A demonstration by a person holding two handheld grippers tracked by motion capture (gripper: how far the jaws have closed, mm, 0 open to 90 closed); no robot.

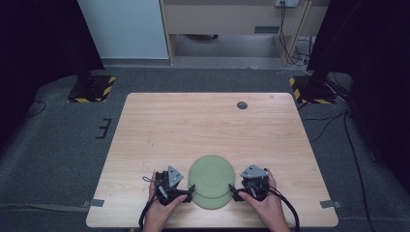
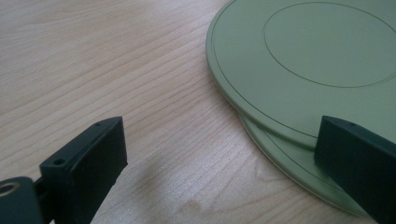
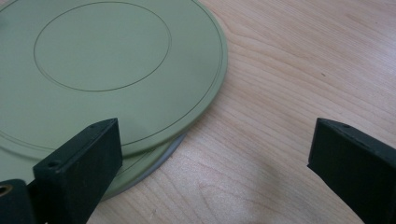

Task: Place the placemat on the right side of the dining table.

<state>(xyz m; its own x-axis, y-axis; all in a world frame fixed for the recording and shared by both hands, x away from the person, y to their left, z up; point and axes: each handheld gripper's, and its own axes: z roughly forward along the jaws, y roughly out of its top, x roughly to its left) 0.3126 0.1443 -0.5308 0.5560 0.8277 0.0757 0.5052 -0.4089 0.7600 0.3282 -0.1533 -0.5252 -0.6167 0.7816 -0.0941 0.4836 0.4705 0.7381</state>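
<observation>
I've got both grippers flanking the green plates [image 1: 211, 181] at the near table edge [image 1: 145, 121] — left gripper [image 1: 189, 192] and right gripper [image 1: 233, 191] jaws spread wide, gripping nothing — since the top plate [image 2: 303, 60] sits offset on the lower plate [image 2: 299, 170], leaving a lip to grab.

You can read no text, label, brand or number anywhere here, whether on the plates, grippers, table or floor.
</observation>
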